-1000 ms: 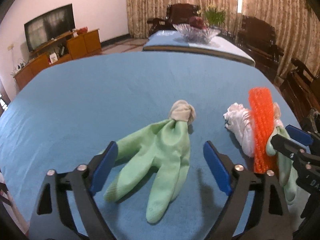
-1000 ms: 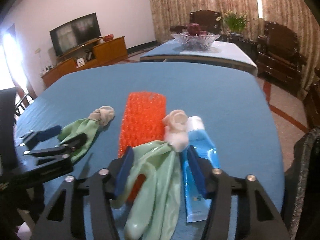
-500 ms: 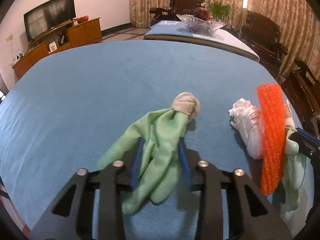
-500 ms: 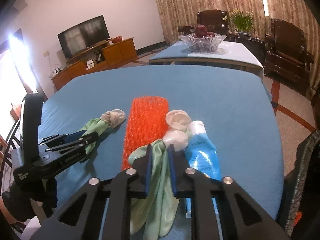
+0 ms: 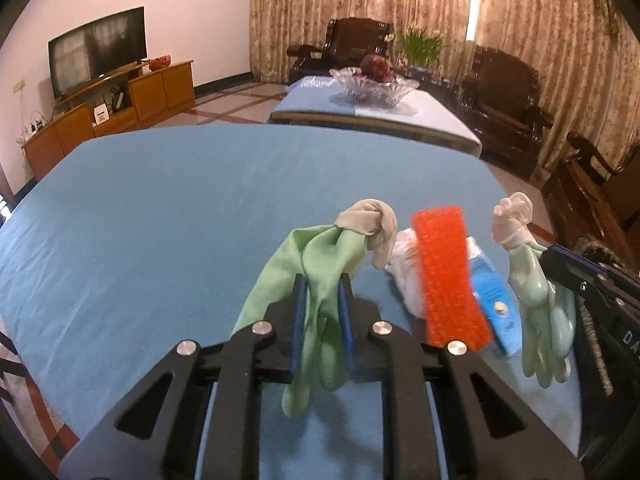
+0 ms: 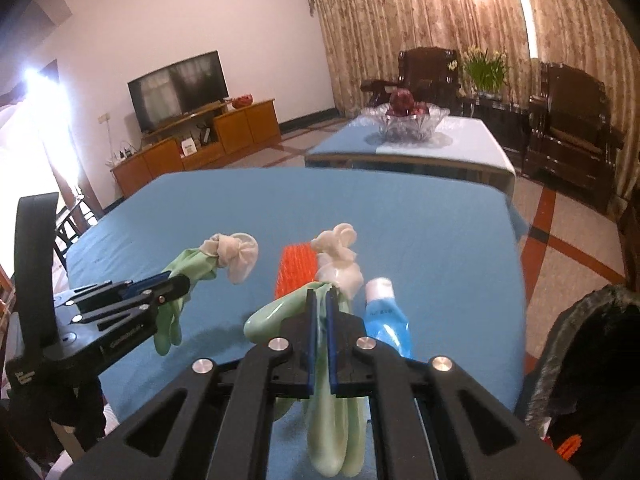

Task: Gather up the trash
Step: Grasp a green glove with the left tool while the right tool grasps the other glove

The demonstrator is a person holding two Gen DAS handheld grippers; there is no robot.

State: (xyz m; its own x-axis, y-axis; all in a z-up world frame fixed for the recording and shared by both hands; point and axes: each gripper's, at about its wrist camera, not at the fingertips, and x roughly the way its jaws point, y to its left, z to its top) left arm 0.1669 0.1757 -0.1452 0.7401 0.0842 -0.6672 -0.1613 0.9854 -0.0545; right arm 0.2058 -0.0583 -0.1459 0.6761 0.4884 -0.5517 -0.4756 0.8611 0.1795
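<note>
My left gripper (image 5: 322, 280) is shut on a green rubber glove (image 5: 320, 256) with a grey cuff and holds it above the blue table (image 5: 160, 208). My right gripper (image 6: 320, 298) is shut on a second, paler green glove (image 6: 332, 432) with a white cuff, also lifted. Each gripper shows in the other's view: the right one (image 5: 560, 258) at the right edge, the left one (image 6: 176, 282) at the left. An orange mesh sleeve (image 5: 448, 276), a crumpled white wad (image 5: 406, 276) and a blue tube (image 5: 494, 300) lie on the table between them.
A black trash bag (image 6: 588, 360) hangs open at the table's right edge. Beyond the table stand a second table with a glass fruit bowl (image 5: 374, 84), dark wooden armchairs (image 5: 508, 100) and a TV cabinet (image 5: 108, 116).
Both grippers have closed on their gloves and lifted them off the table. The views have risen and tilted up.
</note>
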